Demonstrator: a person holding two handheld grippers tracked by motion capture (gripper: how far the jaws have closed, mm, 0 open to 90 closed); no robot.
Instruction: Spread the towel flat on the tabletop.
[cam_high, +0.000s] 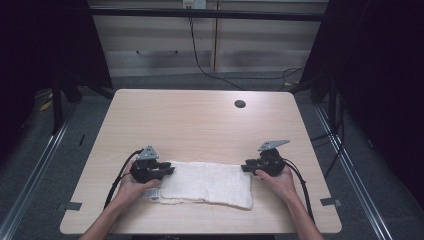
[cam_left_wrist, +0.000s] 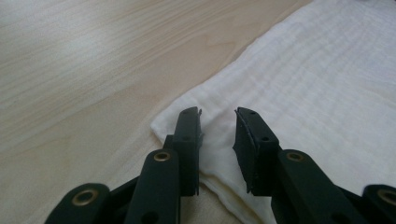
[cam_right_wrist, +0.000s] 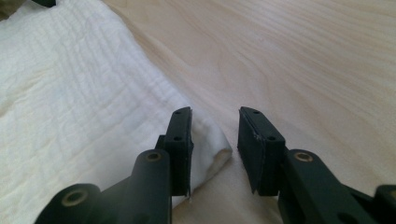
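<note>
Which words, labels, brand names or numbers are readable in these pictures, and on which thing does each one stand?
None can be read.
A small tag at the near left corner of the white cloth, beside the left gripper, seems to bear print, too small and blurred to read.
The table carries no lettering.

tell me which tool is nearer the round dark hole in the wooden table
Right. The right tool sits at the folded white cloth's right end, roughly below the hole; the left tool is at the cloth's far left end.
</note>
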